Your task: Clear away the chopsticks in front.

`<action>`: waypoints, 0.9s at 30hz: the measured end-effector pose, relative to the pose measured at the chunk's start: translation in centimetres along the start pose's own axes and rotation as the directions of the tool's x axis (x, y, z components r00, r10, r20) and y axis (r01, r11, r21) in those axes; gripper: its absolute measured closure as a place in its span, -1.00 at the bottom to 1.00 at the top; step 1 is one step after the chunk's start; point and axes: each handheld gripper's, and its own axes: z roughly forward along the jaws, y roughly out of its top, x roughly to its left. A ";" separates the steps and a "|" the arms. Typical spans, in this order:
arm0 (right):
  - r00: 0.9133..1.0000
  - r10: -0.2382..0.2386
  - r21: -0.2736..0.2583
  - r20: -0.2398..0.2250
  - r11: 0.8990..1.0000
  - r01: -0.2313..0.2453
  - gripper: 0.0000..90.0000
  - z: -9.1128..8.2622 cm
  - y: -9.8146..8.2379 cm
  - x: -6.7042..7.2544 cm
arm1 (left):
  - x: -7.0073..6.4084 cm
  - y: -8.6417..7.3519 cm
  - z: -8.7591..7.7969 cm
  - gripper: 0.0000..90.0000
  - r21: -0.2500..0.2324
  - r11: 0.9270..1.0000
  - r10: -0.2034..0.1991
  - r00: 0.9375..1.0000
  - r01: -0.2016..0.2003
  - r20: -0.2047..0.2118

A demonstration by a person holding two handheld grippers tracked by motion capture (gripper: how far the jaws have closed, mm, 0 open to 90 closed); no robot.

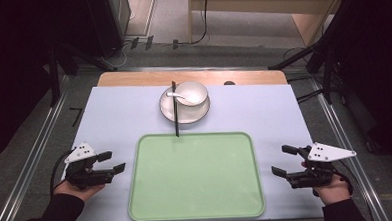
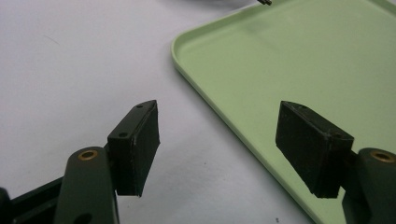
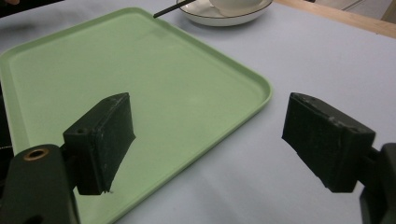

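Note:
A pale green tray (image 1: 152, 192) lies empty in the middle of the white table mat (image 1: 114, 114). Behind it a white bowl (image 1: 192, 93) with a white spoon (image 1: 176, 95) sits on a white plate (image 1: 184, 116), and black chopsticks (image 1: 175, 109) lie across the plate with their tips over the tray's far rim. My left gripper (image 1: 112, 162) rests left of the tray, open and holding nothing; its jaws frame the tray's (image 2: 299, 56) corner. My right gripper (image 1: 285, 160) rests right of the tray (image 3: 140, 84), open and holding nothing. The plate (image 3: 219, 17) and the chopsticks' tips (image 3: 163, 12) appear at the top of the right gripper view.
A strip of wooden tabletop (image 1: 192, 77) shows behind the mat. Metal rails (image 1: 35, 152) run along both sides of the table. Cables and stand legs lie on the floor beyond the far edge.

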 end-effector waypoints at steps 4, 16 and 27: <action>1.000 -0.005 0.002 -0.003 1.000 0.005 -0.62 0.1 0.0 0.0 | 0.0 0.0 -0.1 -0.30 -0.003 1.000 0.004 1.000 -0.004 -0.004; 1.000 -0.003 0.004 -0.004 1.000 0.003 -0.62 0.1 0.0 0.0 | 0.0 0.1 0.0 -0.27 0.018 1.000 -0.012 1.000 0.012 -0.006; 1.000 -0.002 0.005 -0.005 1.000 0.002 -0.62 0.1 0.0 0.0 | 0.0 0.2 -0.2 -0.17 -0.001 1.000 -0.030 0.999 0.030 -0.013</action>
